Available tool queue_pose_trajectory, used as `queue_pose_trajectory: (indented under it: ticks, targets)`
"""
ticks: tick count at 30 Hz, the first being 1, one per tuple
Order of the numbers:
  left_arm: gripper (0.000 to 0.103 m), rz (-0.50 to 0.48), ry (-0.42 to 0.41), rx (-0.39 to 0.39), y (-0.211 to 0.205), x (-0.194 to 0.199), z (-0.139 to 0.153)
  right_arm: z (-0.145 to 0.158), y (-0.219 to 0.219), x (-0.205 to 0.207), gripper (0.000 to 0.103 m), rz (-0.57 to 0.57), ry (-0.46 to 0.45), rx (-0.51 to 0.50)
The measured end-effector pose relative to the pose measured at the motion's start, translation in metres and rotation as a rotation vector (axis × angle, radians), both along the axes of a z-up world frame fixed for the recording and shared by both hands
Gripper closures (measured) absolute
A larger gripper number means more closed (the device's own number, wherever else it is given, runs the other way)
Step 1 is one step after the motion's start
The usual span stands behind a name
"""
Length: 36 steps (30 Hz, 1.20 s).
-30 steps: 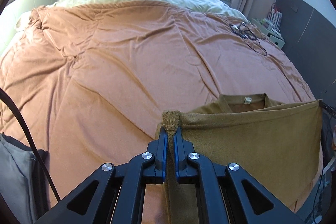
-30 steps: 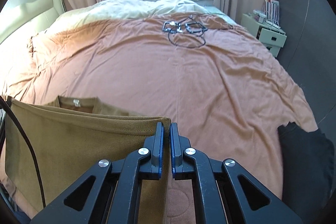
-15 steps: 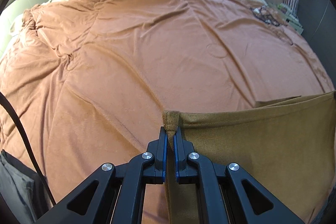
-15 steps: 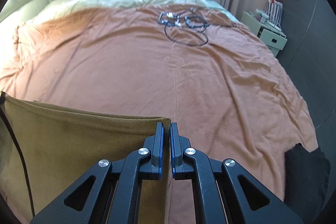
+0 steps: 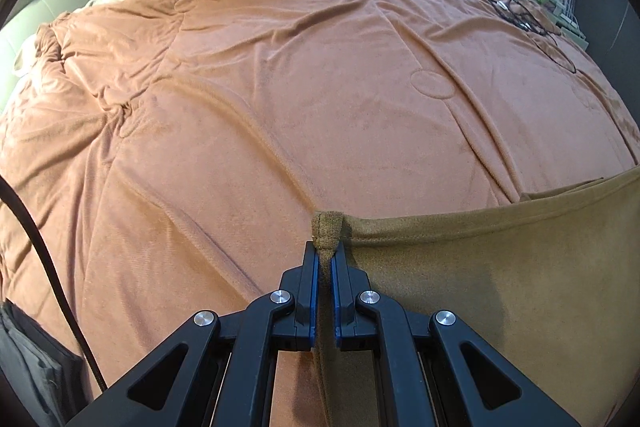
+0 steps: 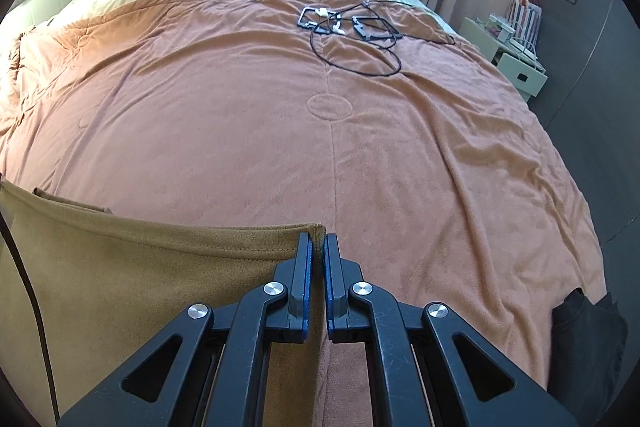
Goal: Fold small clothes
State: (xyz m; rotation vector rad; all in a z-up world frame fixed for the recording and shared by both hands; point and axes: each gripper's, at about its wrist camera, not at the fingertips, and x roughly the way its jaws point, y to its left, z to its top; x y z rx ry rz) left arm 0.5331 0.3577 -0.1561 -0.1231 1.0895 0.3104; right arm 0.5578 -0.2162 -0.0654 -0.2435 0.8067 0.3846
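**Both corners pinched, garment stretched over the bed**

Here the left gripper (image 5: 325,247) is clenched on one corner of the olive-brown garment (image 5: 500,287), the right gripper (image 6: 316,241) on the other. Its top hem runs taut between them, filling the lower right of the left view and the lower left of the right. Beyond lies open orange blanket (image 6: 260,127); black cables (image 6: 352,31) sit at upper centre-right, dark clothing (image 6: 584,339) at the lower right edge.

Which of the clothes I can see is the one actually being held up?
The mustard-brown garment, stretched between the left hand-held gripper and right hand-held gripper. The black garment and grey one lie untouched at the bed's edges.
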Motion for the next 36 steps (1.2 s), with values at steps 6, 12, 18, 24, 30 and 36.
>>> queue_pose_trajectory:
  ticks: [6,12,18,24,30,36]
  targets:
    - [0.094,0.004,0.088,0.007,0.002,0.019,-0.018,-0.022,0.017,0.014,0.100,-0.013,0.047,-0.061]
    - [0.071,0.057,0.042,0.018,0.007,0.011,-0.003,-0.008,0.015,0.004,0.055,0.002,-0.001,-0.033]
    - [0.069,-0.038,0.043,-0.017,-0.016,0.003,0.014,0.005,0.020,-0.021,0.045,0.109,0.024,0.023]
    - [0.069,-0.145,0.081,-0.086,-0.061,0.012,0.009,0.000,0.055,-0.039,0.061,0.226,0.129,0.033]
    - [0.070,-0.184,0.093,-0.118,-0.092,0.032,-0.004,-0.010,0.083,-0.026,0.081,0.269,0.192,0.021]
    - [0.083,-0.195,0.115,-0.137,-0.110,0.058,-0.020,-0.030,0.103,0.003,0.092,0.239,0.269,0.059]
